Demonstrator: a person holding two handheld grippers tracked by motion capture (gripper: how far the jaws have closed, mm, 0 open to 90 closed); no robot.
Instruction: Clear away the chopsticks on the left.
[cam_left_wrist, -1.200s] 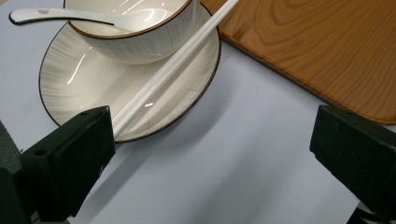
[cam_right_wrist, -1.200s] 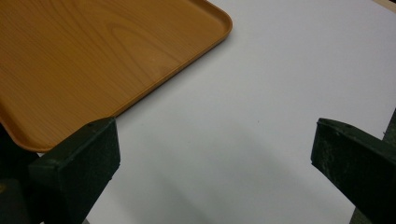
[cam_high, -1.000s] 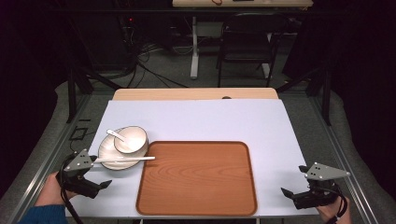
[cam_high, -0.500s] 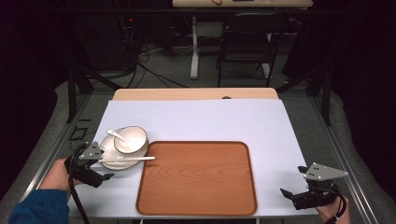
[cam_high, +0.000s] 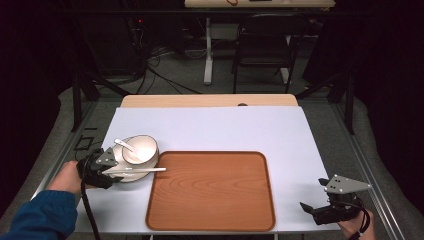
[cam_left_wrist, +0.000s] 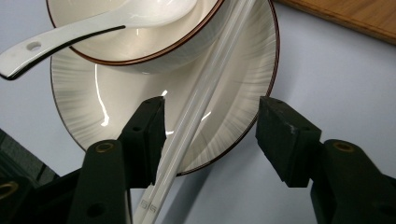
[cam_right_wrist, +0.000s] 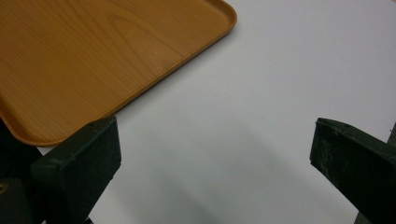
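My table (cam_high: 210, 127) carries a white sheet; directly on it lie a plate (cam_high: 131, 176) and, just beside, a tray (cam_high: 210, 192).

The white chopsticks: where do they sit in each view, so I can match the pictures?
High view: the chopsticks lie across the plate's near edge, tips reaching over the wooden tray.
Left gripper view: chopsticks run diagonally between the left gripper's jaws, beside its left pad.
Right gripper view: not in it.
Shared landmark: the wooden tray, whose corner also shows top right in the left gripper view.
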